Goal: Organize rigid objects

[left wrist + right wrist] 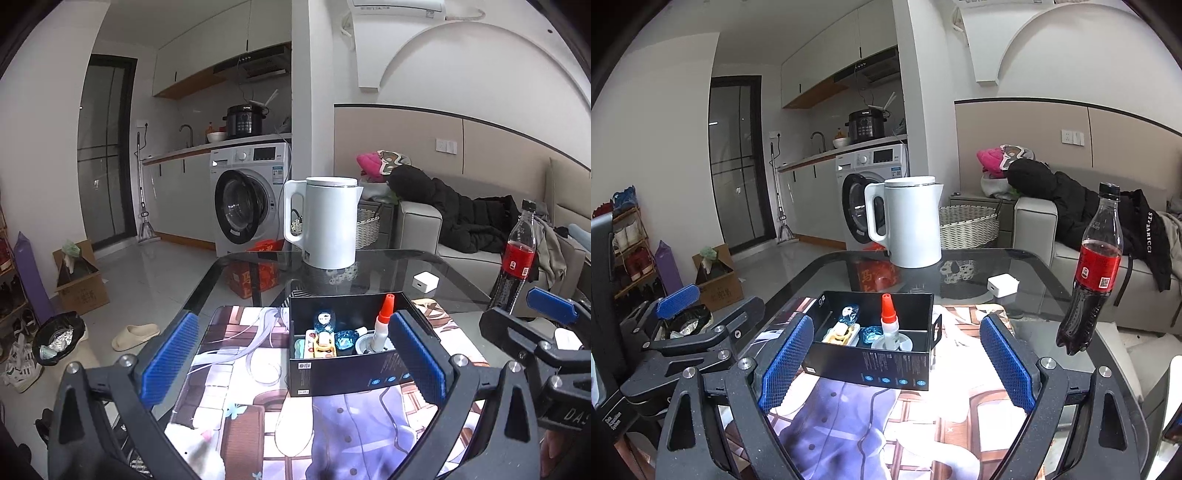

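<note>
A black open box [347, 373] [875, 369] stands on the printed mat [258, 417] [923, 424]. Inside it stand a white glue bottle with a red tip [382, 325] [889, 325], a yellow-and-white toy [324, 345] [840, 332] and small blue items [345, 339]. My left gripper [295, 362] is open and empty, its blue pads either side of the box, just in front of it. My right gripper [897, 362] is open and empty, also straddling the box from the near side. The right gripper also shows at the right of the left wrist view [546, 317].
A white kettle [325, 221] [908, 221] stands at the far side of the glass table [388, 266] [1034, 291]. A white charger [425, 282] [1001, 285] lies behind the box. A cola bottle [517, 258] [1093, 269] stands at the right. A sofa lies beyond.
</note>
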A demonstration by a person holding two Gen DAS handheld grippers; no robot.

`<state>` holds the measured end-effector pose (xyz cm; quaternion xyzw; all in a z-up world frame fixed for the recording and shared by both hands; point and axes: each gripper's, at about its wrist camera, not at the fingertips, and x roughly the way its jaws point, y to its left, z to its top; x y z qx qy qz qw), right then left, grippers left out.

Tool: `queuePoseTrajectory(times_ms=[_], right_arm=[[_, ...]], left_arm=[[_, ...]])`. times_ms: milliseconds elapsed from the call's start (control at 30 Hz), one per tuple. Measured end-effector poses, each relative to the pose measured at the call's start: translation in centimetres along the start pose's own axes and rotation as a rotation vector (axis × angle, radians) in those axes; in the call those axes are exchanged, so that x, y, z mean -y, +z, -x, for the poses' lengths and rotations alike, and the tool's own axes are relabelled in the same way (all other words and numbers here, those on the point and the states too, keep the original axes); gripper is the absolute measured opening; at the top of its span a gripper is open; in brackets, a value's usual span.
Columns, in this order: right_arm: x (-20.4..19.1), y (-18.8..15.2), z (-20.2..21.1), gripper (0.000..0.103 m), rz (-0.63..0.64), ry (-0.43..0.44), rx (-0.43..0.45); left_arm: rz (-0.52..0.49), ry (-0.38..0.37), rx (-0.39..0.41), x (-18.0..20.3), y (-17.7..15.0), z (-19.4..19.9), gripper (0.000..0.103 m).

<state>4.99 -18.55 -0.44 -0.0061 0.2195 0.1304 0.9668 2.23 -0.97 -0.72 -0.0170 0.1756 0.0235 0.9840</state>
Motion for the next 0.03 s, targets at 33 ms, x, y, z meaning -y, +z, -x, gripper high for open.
queuePoseTrajectory(times_ms=[33], right_arm=[[0.0, -0.03, -0.06, 0.093, 0.001, 0.002, -0.003]], left_arm=[[0.004, -0.004, -0.004, -0.04, 0.01, -0.01, 0.103]])
